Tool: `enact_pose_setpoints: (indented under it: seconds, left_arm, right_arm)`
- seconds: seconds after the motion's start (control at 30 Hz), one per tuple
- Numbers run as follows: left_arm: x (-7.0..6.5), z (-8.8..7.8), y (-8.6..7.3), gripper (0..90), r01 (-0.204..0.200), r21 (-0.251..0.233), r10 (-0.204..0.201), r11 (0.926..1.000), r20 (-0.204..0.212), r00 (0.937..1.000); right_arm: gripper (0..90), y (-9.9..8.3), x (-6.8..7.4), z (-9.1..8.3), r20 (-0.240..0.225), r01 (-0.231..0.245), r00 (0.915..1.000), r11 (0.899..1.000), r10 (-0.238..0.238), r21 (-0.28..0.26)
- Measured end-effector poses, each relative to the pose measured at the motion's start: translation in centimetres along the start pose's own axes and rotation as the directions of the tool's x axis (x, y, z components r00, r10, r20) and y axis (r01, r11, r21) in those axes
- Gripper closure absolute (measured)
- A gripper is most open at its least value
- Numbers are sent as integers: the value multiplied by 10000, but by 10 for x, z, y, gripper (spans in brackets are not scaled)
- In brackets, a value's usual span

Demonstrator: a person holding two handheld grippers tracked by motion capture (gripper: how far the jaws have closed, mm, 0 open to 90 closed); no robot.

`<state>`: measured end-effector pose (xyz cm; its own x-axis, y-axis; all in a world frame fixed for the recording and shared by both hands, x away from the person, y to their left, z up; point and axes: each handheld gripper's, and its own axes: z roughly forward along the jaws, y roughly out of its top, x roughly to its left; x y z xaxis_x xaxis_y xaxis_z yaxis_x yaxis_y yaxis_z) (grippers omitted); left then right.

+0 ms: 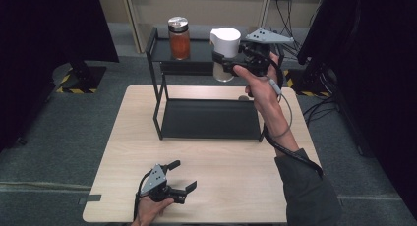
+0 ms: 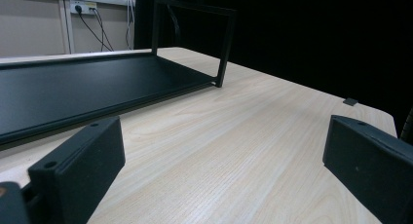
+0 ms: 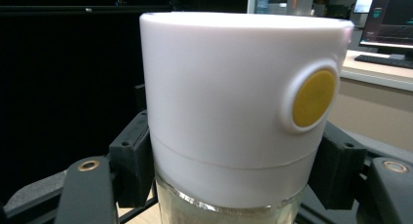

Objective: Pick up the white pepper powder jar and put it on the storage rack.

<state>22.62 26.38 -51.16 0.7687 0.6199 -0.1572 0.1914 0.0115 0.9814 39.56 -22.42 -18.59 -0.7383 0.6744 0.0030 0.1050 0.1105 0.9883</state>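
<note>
High view looking steeply down over the pale wooden desk; left gripper view skimming low, sharing the black metal two-tier rack; right gripper view pressing close against a white-lidded glass jar.

Orange-filled jar occupies the rack's upper shelf; lower shelf open.

Black jaws, grey plates, grey sleeve

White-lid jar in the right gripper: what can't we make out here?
- Contents of the jar: right gripper view, cut off by the bottom edge; in the high view too small, and the right gripper covers part of it.
- Jar's base: high view, blurred against the shelf rack.
- Pad contact: right gripper view, the white lid hides the inner faces of the fingers.
</note>
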Motion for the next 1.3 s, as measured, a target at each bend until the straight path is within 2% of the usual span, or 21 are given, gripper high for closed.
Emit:
enact_pose_setpoints:
  seconds: [0.43,0.87,1.3]
  left_arm:
    - [0,0,0,9,35,-37,-35,10000,28,10000]
    - [0,-1,0,9,-2,-37,2,10000,66,10000]
    - [0,-2,0,9,-7,-48,7,10000,110,9999]
  right_arm:
    - [307,12,-5,21,605,-75,9981,9999,66,153]
    - [308,23,-3,42,1104,-71,9939,9998,47,211]
    - [307,21,-5,60,1675,-259,9856,9995,227,168]
